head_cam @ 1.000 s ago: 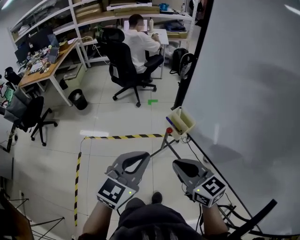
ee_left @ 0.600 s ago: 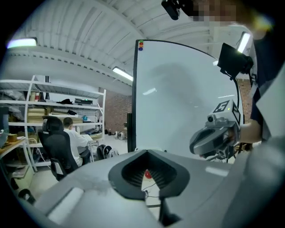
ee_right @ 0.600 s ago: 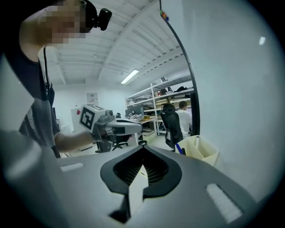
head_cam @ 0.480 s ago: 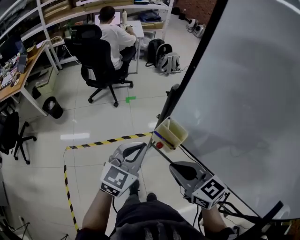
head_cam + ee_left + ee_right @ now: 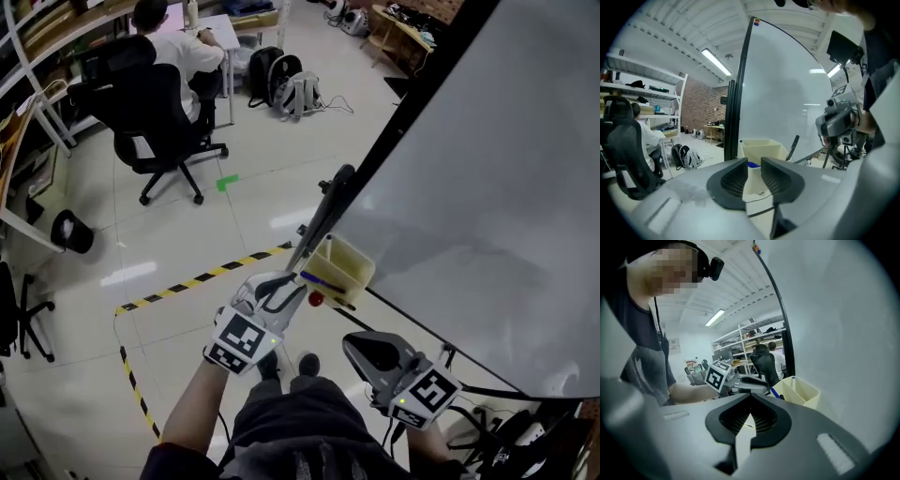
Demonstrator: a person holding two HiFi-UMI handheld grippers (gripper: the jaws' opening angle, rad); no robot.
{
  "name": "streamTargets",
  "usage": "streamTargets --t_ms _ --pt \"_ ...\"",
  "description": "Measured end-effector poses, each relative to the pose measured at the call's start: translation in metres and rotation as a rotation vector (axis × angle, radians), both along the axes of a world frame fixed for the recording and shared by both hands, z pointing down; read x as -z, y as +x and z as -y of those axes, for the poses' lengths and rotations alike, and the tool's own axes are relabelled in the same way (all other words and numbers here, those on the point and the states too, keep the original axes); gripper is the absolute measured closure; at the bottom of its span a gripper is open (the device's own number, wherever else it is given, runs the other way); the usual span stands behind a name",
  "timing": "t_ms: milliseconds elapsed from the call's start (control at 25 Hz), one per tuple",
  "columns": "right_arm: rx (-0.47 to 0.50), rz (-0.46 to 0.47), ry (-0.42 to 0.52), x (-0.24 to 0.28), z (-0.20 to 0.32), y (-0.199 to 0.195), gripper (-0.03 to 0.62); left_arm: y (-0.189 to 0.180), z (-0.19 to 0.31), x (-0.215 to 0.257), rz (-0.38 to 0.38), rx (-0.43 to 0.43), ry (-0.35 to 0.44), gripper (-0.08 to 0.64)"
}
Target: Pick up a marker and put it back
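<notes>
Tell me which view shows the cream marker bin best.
The head view: the cream bin shows whole from above. The left gripper view has it partly behind jaws; the right gripper view shows it small and off-centre.

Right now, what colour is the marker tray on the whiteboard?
The tray is pale yellow; head view shows it best.

Shared office/lab workspace. Big whiteboard [image 5: 487, 178] on stand. Person [image 5: 178, 52] seated in black office chair [image 5: 141, 101] at table [image 5: 220, 23]. Backpacks [image 5: 302, 92] on tiled floor [image 5: 187, 234]. Yellow-black hazard tape [image 5: 202, 277], waste bin [image 5: 72, 232]. Left gripper view: storage shelves [image 5: 642, 77], brick wall [image 5: 701, 112], ceiling strip light [image 5: 716, 62].
</notes>
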State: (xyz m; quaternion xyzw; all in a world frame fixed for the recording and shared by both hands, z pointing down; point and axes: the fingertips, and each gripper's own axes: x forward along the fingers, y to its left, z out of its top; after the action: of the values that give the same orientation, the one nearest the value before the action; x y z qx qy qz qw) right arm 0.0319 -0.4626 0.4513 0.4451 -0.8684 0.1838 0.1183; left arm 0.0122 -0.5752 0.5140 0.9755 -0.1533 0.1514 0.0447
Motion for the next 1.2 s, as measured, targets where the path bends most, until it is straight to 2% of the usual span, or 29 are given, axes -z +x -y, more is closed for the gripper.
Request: streamTargets --t_ms 360,560,720,840,1040,1200 --pt "-0.006 0.057 -0.029 -0.004 0.006 0.005 0.592 0.01 0.006 -0.007 -0.004 -0.011 -0.012 0.463" --pt "0.021 0.067 -0.034 -0.006 0.012 0.004 0.592 0.01 0.005 -0.004 0.02 -0.011 0.014 0.466" --pt "0.034 0.075 -0.048 -0.011 0.013 0.005 0.592 0.015 0.0 0.003 0.005 -0.035 0.03 0.497" --pt "0.038 0.077 -0.055 -0.016 0.014 0.009 0.592 0.02 0.003 0.002 0.008 -0.031 0.028 0.492" --pt "0.031 0.091 -0.058 -0.017 0.015 0.019 0.592 0.028 -0.002 0.014 -0.052 -0.057 0.0 0.494" --pt "0.031 0.103 -0.056 -0.017 0.016 0.023 0.592 0.041 -0.007 0.03 -0.132 -0.071 -0.011 0.494"
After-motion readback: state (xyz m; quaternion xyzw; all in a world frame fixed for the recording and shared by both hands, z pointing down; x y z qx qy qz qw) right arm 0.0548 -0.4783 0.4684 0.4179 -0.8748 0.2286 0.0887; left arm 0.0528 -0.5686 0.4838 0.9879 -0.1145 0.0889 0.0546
